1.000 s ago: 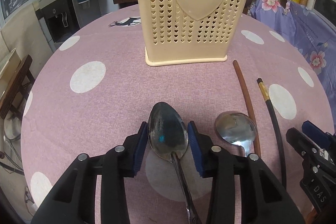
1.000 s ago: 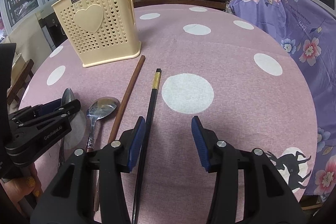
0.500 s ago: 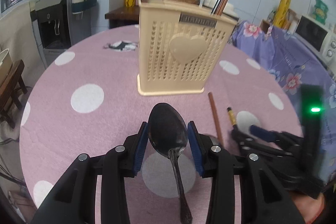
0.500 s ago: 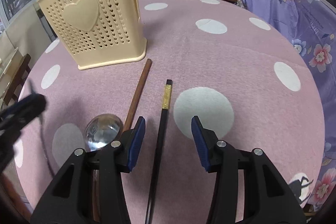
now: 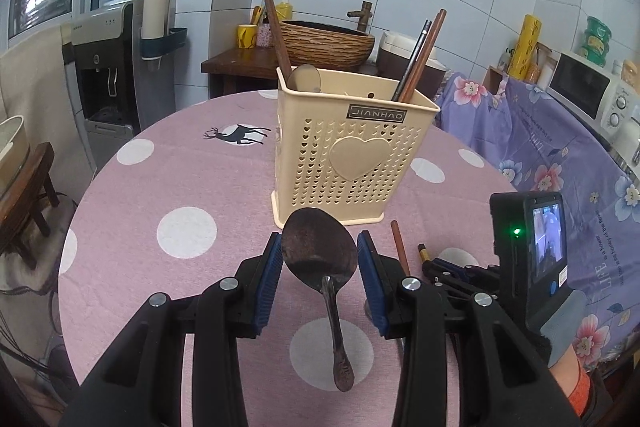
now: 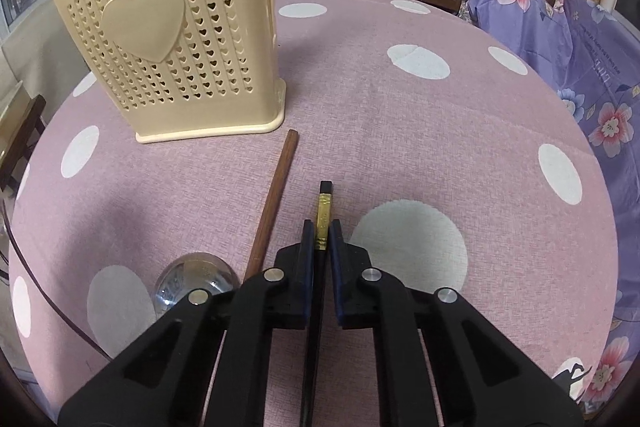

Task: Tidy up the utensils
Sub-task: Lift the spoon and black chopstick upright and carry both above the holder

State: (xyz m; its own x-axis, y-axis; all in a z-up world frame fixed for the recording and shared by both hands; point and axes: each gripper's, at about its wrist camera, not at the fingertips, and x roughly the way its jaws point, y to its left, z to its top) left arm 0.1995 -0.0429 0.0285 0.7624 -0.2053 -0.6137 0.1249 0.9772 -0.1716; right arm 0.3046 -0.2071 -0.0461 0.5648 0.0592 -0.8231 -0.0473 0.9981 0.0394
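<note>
My left gripper [image 5: 319, 259] is shut on a metal spoon [image 5: 320, 259], holding its bowl upright above the pink dotted table [image 5: 200, 187]. The cream utensil holder [image 5: 352, 155] stands just beyond, with chopsticks [image 5: 418, 55] and a wooden spoon inside. My right gripper [image 6: 321, 239] is shut on the black chopstick [image 6: 323, 211] with a gold band, low on the table. A brown chopstick [image 6: 272, 203] and a second metal spoon [image 6: 192, 281] lie to its left. The holder [image 6: 168, 39] stands at the far left in the right wrist view.
A purple floral cloth [image 6: 580, 47] covers furniture on the right. A water dispenser [image 5: 112, 67] stands at the left. A wooden side table with a woven basin [image 5: 328, 43] is behind the table. The right gripper's body shows in the left wrist view [image 5: 528, 259].
My left gripper lifted the spoon off the table and tilted up toward the holder. My right gripper moved forward, went low and shut on the black chopstick.
</note>
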